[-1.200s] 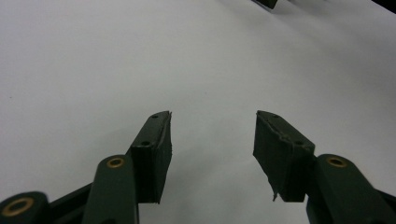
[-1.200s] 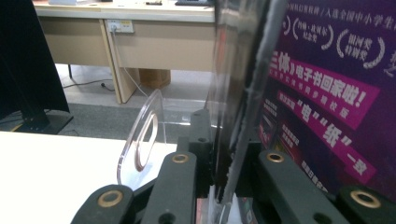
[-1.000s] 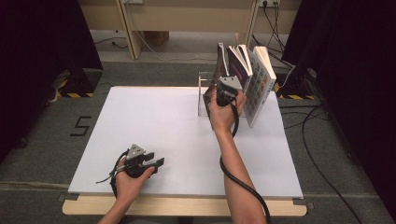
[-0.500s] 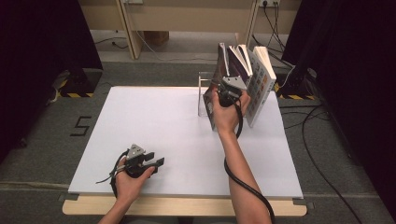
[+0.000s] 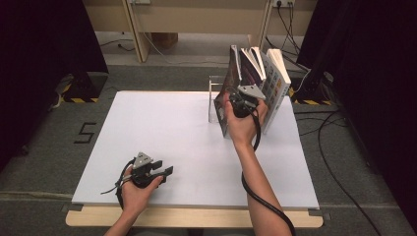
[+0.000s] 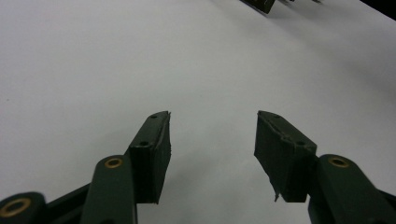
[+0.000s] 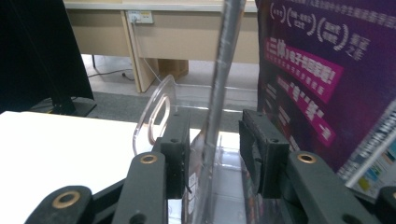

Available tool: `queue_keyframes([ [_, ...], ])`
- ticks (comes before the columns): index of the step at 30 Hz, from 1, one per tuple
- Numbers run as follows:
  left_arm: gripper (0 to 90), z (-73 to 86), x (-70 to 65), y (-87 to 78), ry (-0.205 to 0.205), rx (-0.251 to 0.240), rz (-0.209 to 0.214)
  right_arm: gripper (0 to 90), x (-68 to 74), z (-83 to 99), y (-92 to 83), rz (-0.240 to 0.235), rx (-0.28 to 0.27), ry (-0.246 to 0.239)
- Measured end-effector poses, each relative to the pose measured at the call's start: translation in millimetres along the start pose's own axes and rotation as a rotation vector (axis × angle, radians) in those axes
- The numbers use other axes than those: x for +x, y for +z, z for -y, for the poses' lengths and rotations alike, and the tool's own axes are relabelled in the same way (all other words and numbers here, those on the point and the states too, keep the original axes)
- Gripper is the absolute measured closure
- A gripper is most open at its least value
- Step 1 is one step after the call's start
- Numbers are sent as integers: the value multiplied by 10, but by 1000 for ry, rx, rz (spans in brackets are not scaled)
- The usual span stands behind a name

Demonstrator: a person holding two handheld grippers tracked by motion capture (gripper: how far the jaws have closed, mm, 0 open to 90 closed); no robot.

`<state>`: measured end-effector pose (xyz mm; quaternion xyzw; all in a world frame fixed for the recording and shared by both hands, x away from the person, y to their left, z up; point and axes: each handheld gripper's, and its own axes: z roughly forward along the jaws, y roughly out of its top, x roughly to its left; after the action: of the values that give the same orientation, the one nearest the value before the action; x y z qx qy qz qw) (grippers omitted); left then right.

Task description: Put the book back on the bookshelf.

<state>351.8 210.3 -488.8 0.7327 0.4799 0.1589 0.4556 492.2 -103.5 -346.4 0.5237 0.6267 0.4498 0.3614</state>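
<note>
Two grippers: seen over one white tabletop, with the work gathered at its 1 o'clock corner.
Tabletop: left bare across most of its surface, so room is kept for handling the books.
Floor marking: a dark "5" is read on the grey floor at 9 o'clock of the tabletop.
Books: several are stood leaning in a row at 1 o'clock, propped by the stand so they stay up.
Purple cover: white and pink Chinese print is carried; the characters are too blurred to be read with certainty.
Clear stand: a transparent bookend with a looped cut-out, set at the 9 o'clock side of the books.
Thin book edge: seen upright between the right jaws, apart from both pads, judged just let go.
Right gripper: jaws have just been opening and are spread fairly wide around that edge, nothing pinched.
Left gripper: rested at 7 o'clock, jaws wide and holding nothing, kept out of the way.
</note>
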Motion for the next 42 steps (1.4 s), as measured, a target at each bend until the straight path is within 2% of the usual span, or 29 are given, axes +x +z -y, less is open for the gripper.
queue_keyframes([
  [20,448,-4,11,-40,-13,-11,-11,601,-101,99,-194,-48,50,-3],
  [32,448,-8,20,-54,-21,-19,-13,596,-139,159,-269,-55,65,-27],
  [42,448,-6,29,-60,-24,-22,-19,592,-231,227,-304,-63,109,-21],
])
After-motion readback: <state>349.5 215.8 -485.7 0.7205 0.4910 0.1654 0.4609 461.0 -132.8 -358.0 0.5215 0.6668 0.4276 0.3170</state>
